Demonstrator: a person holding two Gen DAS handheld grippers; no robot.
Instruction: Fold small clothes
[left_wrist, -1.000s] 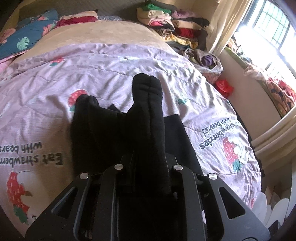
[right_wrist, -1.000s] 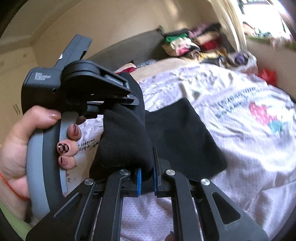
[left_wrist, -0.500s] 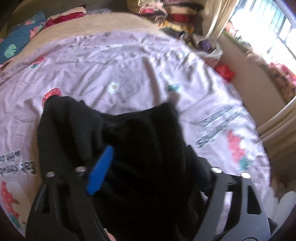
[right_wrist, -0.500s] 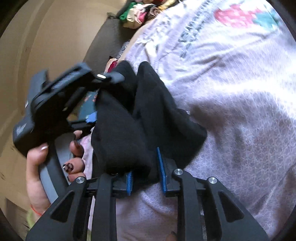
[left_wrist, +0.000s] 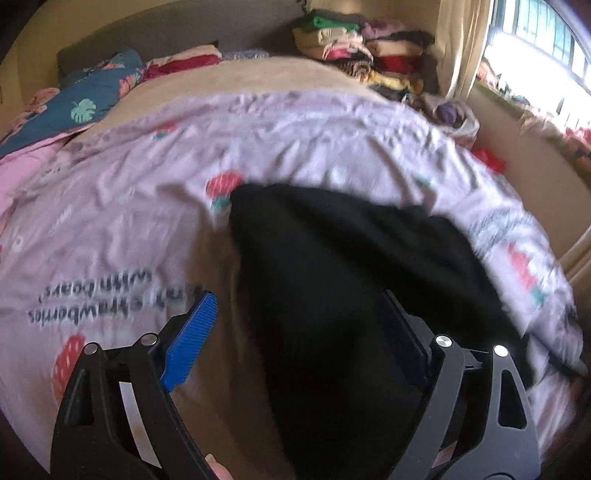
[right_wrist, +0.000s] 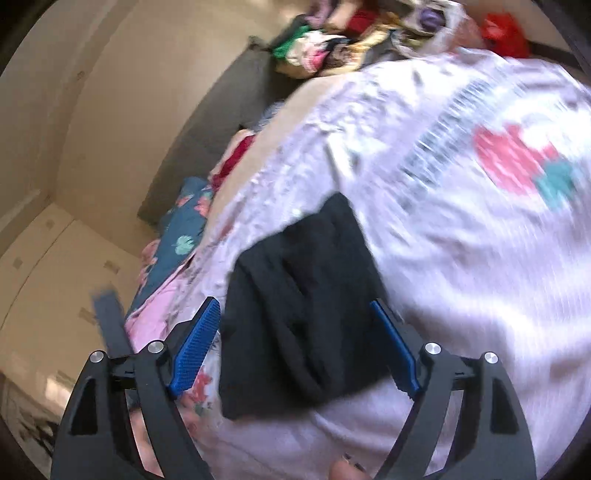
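Black knit, the small garment (left_wrist: 354, 295) lay bunched on the pale strawberry-print quilt (left_wrist: 147, 206), and we took it as our landmark. Our left gripper (left_wrist: 299, 336) hung just above its near end, jaws spread wide after just opening, blue pads clear of the cloth though the cloth lay between them, so nothing was held. Our right gripper (right_wrist: 295, 347) stood likewise over the garment's near edge, jaws just opened and wide, gripping nothing. We judged this the release after a fold. To do it well, we thought both grippers should lift straight off so no pad dragged the layers, then press the ridged folds flat. Beyond the garment the quilt ran open and bare up to a tan blanket (left_wrist: 240, 81); a stack of folded clothes (left_wrist: 362, 48) sat well past it, so room for moving was ample. The bed's edge near the window fell away to the garment's right.
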